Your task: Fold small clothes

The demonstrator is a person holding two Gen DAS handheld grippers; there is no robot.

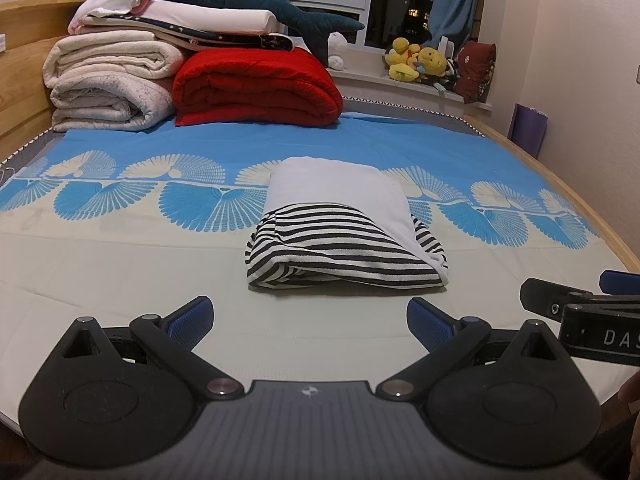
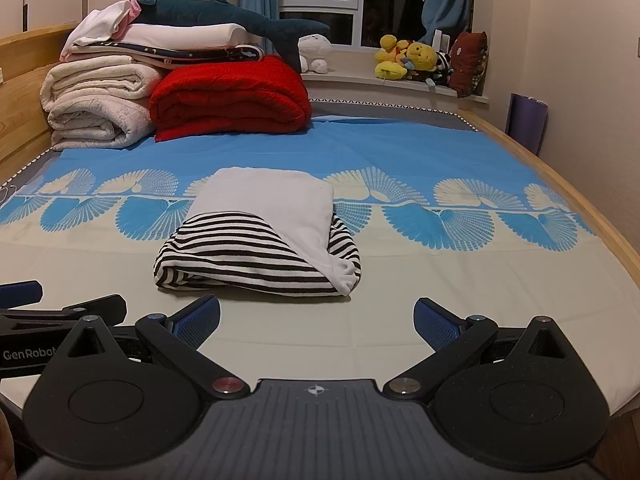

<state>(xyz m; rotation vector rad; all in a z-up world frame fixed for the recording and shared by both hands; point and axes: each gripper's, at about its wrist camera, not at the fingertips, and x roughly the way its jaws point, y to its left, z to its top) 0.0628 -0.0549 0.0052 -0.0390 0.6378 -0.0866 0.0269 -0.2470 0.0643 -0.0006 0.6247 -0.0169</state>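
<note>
A small garment (image 1: 344,224) lies folded on the bed, white cloth on top and black-and-white stripes below; the right wrist view has the same garment (image 2: 260,236) left of centre. My left gripper (image 1: 310,322) stands open just short of its near edge, nothing between the blue pads. My right gripper (image 2: 316,322) is also open and empty, a little nearer than the garment and to its right. Part of the right gripper (image 1: 580,312) shows at the right edge of the left wrist view, and part of the left gripper (image 2: 60,316) at the left edge of the right wrist view.
The bed sheet (image 1: 120,248) is cream near me and blue with fan patterns further back. Folded blankets, cream (image 1: 108,84) and red (image 1: 260,88), are stacked at the headboard end under a plush shark (image 1: 256,4). Plush toys (image 1: 420,60) sit on the windowsill. A wooden bed rail (image 1: 560,176) runs along the right.
</note>
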